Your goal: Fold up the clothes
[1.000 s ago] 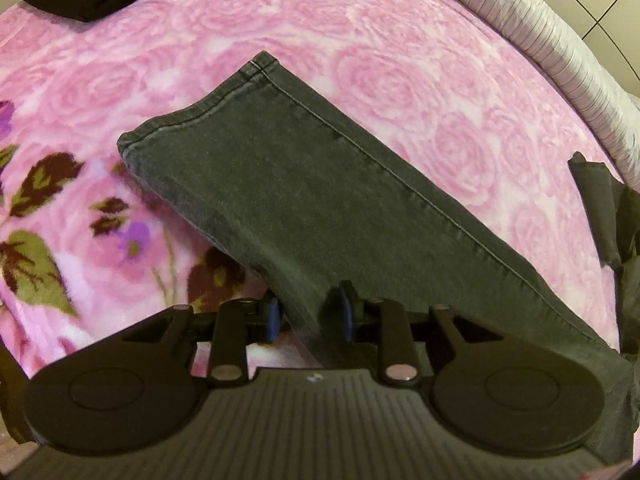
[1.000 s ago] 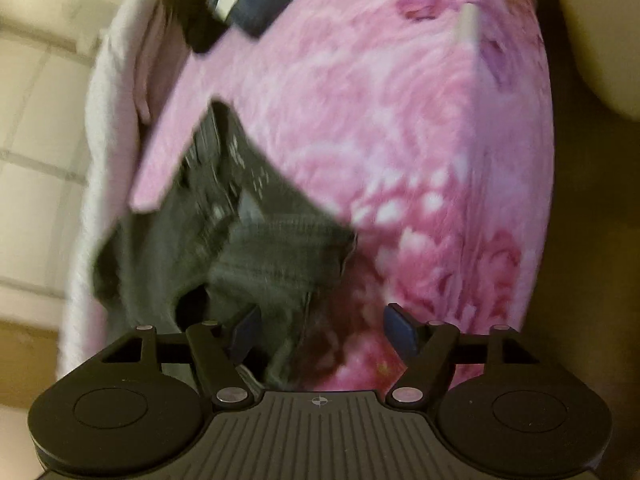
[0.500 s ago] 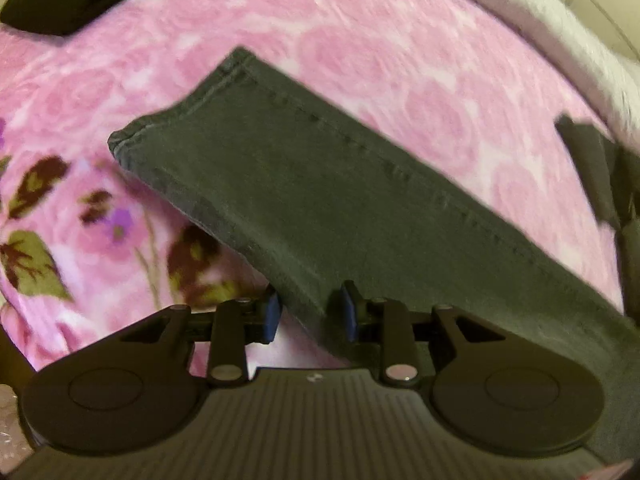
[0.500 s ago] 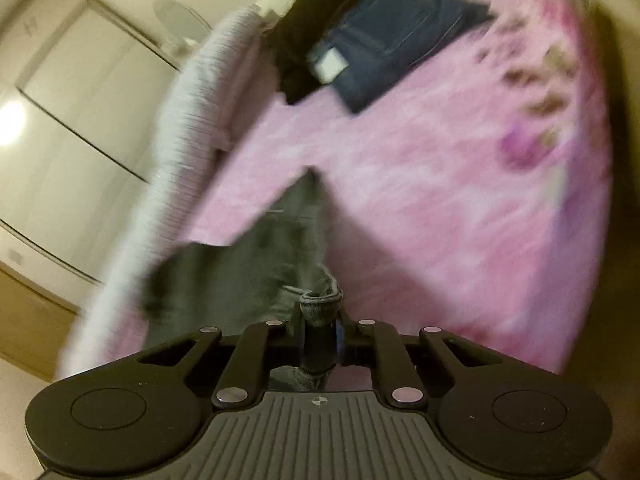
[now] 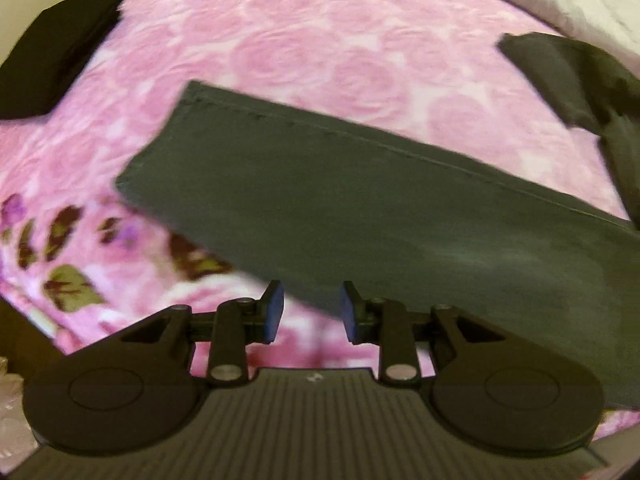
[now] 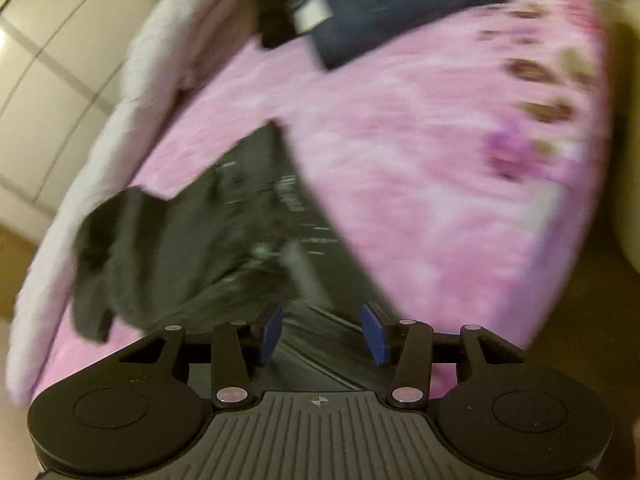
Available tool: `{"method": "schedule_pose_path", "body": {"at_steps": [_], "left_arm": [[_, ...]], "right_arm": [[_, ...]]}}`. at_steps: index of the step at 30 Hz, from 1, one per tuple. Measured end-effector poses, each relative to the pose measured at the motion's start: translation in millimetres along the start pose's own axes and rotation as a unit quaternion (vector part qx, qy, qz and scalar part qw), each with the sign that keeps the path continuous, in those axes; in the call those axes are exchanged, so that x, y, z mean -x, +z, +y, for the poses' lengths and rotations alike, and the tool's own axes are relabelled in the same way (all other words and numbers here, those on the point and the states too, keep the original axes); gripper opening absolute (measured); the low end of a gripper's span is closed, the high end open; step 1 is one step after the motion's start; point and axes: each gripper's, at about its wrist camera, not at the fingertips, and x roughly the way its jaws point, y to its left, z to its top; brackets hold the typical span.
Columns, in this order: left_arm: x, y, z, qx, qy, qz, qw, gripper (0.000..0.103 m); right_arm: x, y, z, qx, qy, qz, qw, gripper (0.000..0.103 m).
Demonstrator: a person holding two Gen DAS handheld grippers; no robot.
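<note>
Dark grey jeans (image 5: pixel 360 208) lie stretched across a pink floral blanket (image 5: pixel 320 48); the hem end points to the upper left. My left gripper (image 5: pixel 311 312) sits at the near edge of the leg, where the cloth fills the gap between its blue pads, so it is shut on that edge. In the blurred right wrist view the waist end of the jeans (image 6: pixel 224 240) lies bunched. My right gripper (image 6: pixel 322 332) hovers over it with jaws opening. Cloth shows between the pads (image 6: pixel 374 334), but they do not press on it.
A folded black garment (image 5: pixel 56 52) lies at the far left of the blanket. Folded blue jeans (image 6: pixel 400 4) with a white label and another black piece (image 6: pixel 276 28) sit at the bed's far end. A white quilted cover (image 6: pixel 132 92) runs along one side.
The right gripper went from wide open to shut on the waistband, and its jaws now stand apart again. Both views have rolled and shifted. The left gripper keeps the leg's edge between its pads.
</note>
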Motion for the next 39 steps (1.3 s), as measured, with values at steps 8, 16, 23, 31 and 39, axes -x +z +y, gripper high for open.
{"method": "schedule_pose_path", "body": {"at_steps": [8,16,23,31,39], "left_arm": [[-26,9,-99,-0.057,-0.102,0.001,0.9932,0.025],[-37,23,-164,-0.061,-0.133,0.013,0.9892,0.024],[-40,54,-171,-0.028,-0.151,0.007,0.9881,0.025],[-80,104,-174,0.022,-0.205,0.018,0.9783,0.028],[-137,147,-219,-0.002,-0.269,0.049,0.962,0.028]], "right_arm": [[-50,4,4,0.083,-0.003,0.08,0.993,0.047],[-50,5,17,0.137,-0.054,0.085,0.986,0.014],[-41,3,32,-0.138,0.024,0.015,0.99,0.015],[-123,-41,116,-0.275,0.149,0.074,0.947,0.08],[-195,-83,186,-0.375,0.182,0.081,0.905,0.08]]}}
